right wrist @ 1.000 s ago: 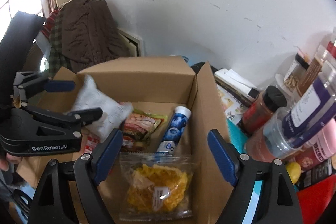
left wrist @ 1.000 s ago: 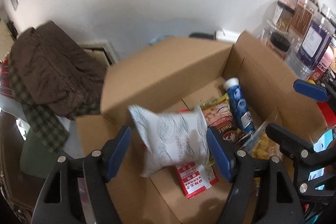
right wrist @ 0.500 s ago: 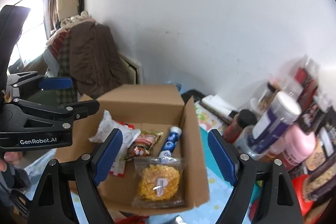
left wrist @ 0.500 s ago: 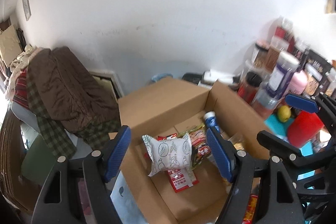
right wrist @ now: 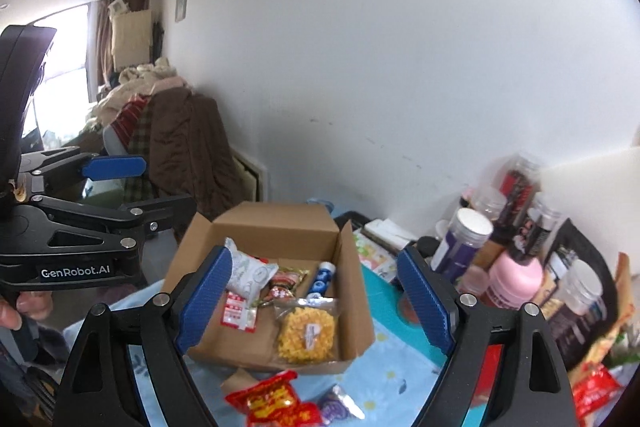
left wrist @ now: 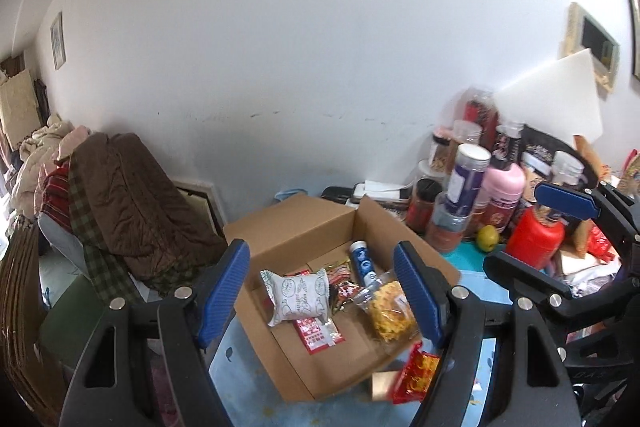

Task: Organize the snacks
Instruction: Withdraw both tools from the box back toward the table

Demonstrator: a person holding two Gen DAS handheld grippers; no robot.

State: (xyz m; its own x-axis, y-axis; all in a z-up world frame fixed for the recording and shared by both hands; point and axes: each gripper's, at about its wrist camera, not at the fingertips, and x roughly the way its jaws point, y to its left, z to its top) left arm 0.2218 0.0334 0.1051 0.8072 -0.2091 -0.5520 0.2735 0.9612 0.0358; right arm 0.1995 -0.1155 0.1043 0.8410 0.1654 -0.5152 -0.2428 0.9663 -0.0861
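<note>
Now that both hand-held grippers have pulled up and away from the cardboard box (left wrist: 320, 227), the left wrist view shows it small in the lower middle of the frame, where a second ago it filled the picture. The left hand-held gripper (left wrist: 322, 291) stands spread with nothing between its blue pads; the white packet (left wrist: 298, 297) that hung between them a second ago now lies in the box's left part, on top of a red sachet (left wrist: 318, 333). Beside it lie a red-and-gold packet (left wrist: 344, 285), a blue tube (left wrist: 362, 261) and a clear bag of yellow snacks (left wrist: 388, 311). A red bag (left wrist: 416, 373) sits on the blue worktop (left wrist: 240, 367) just outside the box's near corner. In the right wrist view the right hand-held gripper (right wrist: 314, 301) is likewise spread and empty, and its bag of yellow snacks (right wrist: 306, 333) rests in the box's near right corner, lower middle of the frame. The left hand-held gripper (right wrist: 120, 187) shows at the left edge. At the bottom of the frame the red bag (right wrist: 272, 401) and a small purple packet (right wrist: 338, 405) lie loose on the worktop (right wrist: 396, 359). Two drops look finished; I judge these loose snacks the next to fetch.
</note>
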